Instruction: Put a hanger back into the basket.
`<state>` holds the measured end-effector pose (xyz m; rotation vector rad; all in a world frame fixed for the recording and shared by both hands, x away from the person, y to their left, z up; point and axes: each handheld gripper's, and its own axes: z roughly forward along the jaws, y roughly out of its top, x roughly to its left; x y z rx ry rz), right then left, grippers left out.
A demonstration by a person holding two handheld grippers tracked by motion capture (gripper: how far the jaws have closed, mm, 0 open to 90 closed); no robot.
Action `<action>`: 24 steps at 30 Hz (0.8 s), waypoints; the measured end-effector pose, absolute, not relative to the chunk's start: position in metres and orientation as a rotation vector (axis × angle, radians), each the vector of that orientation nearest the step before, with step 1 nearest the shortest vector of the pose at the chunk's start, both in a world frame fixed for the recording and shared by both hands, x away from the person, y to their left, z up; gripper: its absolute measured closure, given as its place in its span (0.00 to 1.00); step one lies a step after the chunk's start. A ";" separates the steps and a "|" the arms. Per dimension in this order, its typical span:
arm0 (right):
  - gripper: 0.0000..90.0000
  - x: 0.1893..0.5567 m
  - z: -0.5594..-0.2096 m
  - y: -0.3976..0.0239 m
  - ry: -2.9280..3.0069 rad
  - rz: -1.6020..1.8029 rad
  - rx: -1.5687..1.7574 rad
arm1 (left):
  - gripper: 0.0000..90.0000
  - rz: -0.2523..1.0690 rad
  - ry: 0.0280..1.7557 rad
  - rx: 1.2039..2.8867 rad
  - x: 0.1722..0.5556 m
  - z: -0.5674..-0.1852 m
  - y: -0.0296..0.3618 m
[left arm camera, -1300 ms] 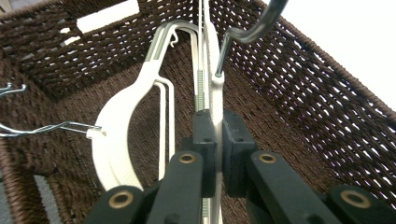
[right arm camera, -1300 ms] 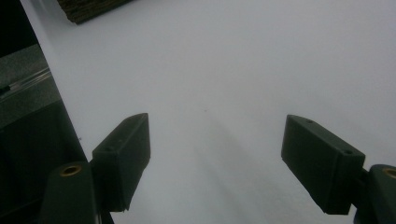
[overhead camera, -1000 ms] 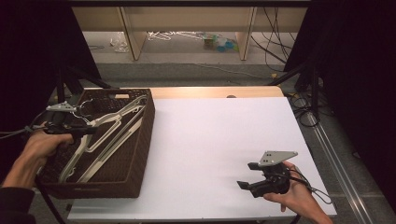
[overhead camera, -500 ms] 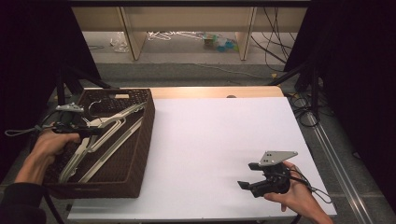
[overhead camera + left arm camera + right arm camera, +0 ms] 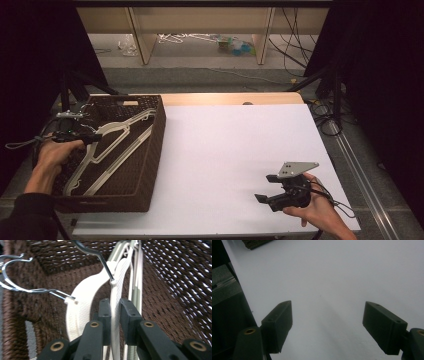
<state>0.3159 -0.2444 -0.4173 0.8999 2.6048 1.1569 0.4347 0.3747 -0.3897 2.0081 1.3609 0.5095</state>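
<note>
Down inside the brown wicker basket (image 5: 156, 150), at the left end of the white table (image 5: 225, 145): several hangers stacked lengthwise, hooks toward the far wall.

Could easily go wrong on a lift. Wire hooks (image 5: 15, 285) crowded close together, so likely to snag a neighbour and drag the second white hanger (image 5: 82, 307) up along with the chosen one. Could also slip: a narrow, smooth plastic arm, taken near the neck, apt to swing or twist out under a light clamp. Might catch on the basket's weave too, if pulled sideways rather than straight up.

Left gripper (image 5: 90, 137): reaching into the basket, straddling the thin white hanger (image 5: 115, 290) just below its metal hook. Jaws just now opening, only slightly parted, with the hanger's arm upright between the pads and a sliver of slack. Loosely bracketed, then, not clamped.

Right gripper (image 5: 265, 189): held low over bare table near the front right corner, well apart from the basket, jaws spread wide, nothing between them.
</note>
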 end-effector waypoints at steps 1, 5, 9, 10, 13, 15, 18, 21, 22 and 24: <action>0.27 0.316 -0.417 -0.245 2.604 1.157 0.900 | 0.87 0.535 1.351 1.972 0.436 -0.393 0.374; 0.27 0.316 -0.418 -0.245 2.596 1.158 0.901 | 0.86 0.555 1.339 1.981 0.437 -0.395 0.378; 0.27 0.316 -0.417 -0.245 2.596 1.160 0.897 | 0.84 0.587 1.340 2.031 0.437 -0.397 0.385; 0.27 0.316 -0.417 -0.245 2.597 1.159 0.897 | 0.82 0.596 1.359 2.022 0.437 -0.398 0.386; 0.27 0.317 -0.418 -0.245 2.592 1.159 0.894 | 0.79 0.603 1.390 2.008 0.435 -0.399 0.389; 0.27 0.316 -0.418 -0.245 2.601 1.156 0.899 | 0.74 0.619 1.411 1.992 0.433 -0.399 0.390; 0.27 0.317 -0.418 -0.244 2.597 1.161 0.900 | 0.67 0.638 1.441 1.932 0.429 -0.395 0.389; 0.27 0.317 -0.417 -0.245 2.591 1.160 0.903 | 0.61 0.680 1.507 1.863 0.418 -0.388 0.376; 0.27 0.316 -0.417 -0.245 2.588 1.159 0.916 | 0.60 0.677 1.457 1.881 0.416 -0.386 0.373; 0.27 0.317 -0.417 -0.246 2.586 1.164 0.921 | 0.56 0.667 1.438 1.873 0.410 -0.382 0.366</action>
